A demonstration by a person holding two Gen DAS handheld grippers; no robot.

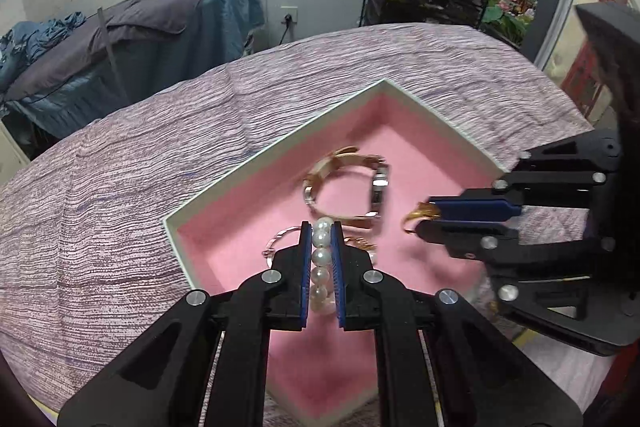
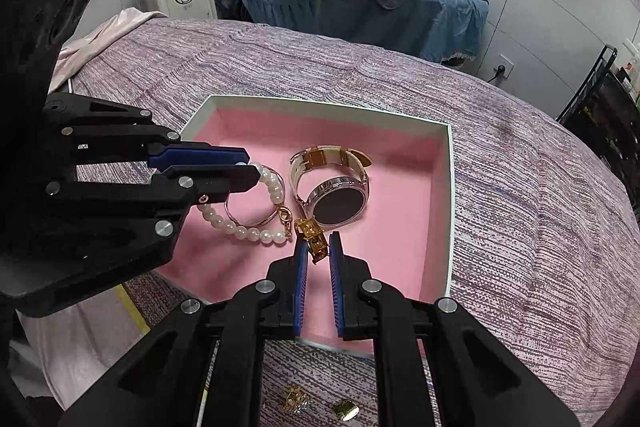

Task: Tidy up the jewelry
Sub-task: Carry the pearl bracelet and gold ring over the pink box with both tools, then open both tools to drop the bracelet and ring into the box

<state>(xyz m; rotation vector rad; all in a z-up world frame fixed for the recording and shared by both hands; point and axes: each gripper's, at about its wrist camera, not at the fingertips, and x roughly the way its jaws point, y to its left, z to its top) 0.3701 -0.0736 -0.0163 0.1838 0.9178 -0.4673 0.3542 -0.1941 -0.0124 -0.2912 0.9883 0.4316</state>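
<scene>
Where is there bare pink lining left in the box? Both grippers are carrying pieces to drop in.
Free: the box's far strip along its back wall, and the right side between the watch and the right wall. Crowded: the left-centre, where a silver ring lies under the pearl bracelet held by the left gripper, beside the watch.

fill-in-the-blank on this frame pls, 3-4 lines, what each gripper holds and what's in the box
1. The left gripper is shut on the ____ bracelet.
2. The right gripper holds an amber-stone gold ____.
3. The wristwatch lies in the box, whose lining is ____.
4. Two small gold pieces lie ____ the box, on the cloth.

Missing: pearl; ring; pink; outside
</scene>
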